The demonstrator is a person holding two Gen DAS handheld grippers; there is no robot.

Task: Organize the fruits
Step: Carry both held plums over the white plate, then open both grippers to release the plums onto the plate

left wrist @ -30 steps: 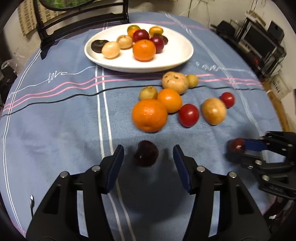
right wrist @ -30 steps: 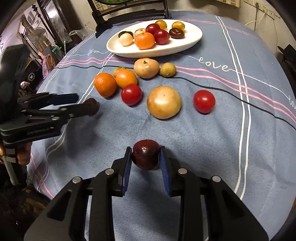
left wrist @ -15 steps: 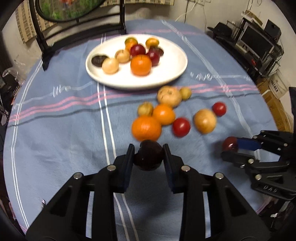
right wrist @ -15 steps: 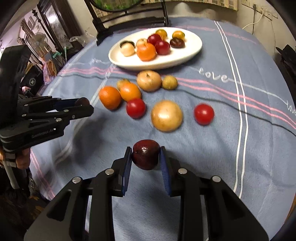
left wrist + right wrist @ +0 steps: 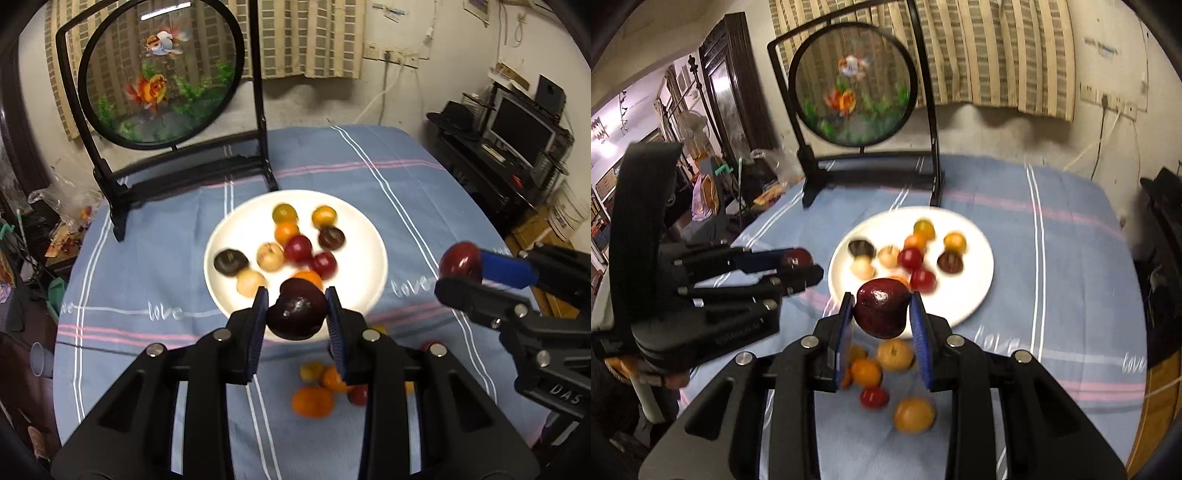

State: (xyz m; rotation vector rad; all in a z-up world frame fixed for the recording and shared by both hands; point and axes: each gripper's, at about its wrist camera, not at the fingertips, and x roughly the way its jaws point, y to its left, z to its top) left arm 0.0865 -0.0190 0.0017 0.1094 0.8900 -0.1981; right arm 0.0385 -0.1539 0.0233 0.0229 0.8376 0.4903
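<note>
Plums are in both grips at once: the left gripper (image 5: 295, 314) is clamped tight on a dark plum (image 5: 297, 314), its jaws having just been closing onto that fruit, and the right gripper (image 5: 881, 314) is squeezed onto a dark red plum (image 5: 881, 308), neither fruit touching the cloth. In the left wrist view the white plate (image 5: 369, 236) lies at twelve o'clock from the held plum, with bare porcelain toward its three o'clock rim and fruit crowded from nine o'clock to centre. Loose fruit (image 5: 312, 400) sits on the blue tablecloth (image 5: 129, 258) at six o'clock, below the fingers. To do this well, I would bring each plum low over a bare patch, right hand toward three o'clock, left toward the near rim, keeping the two tools apart so they do not knock. Releasing close to the surface should stop a round plum rolling into the resting red plum (image 5: 323, 264) or off the rim.
</note>
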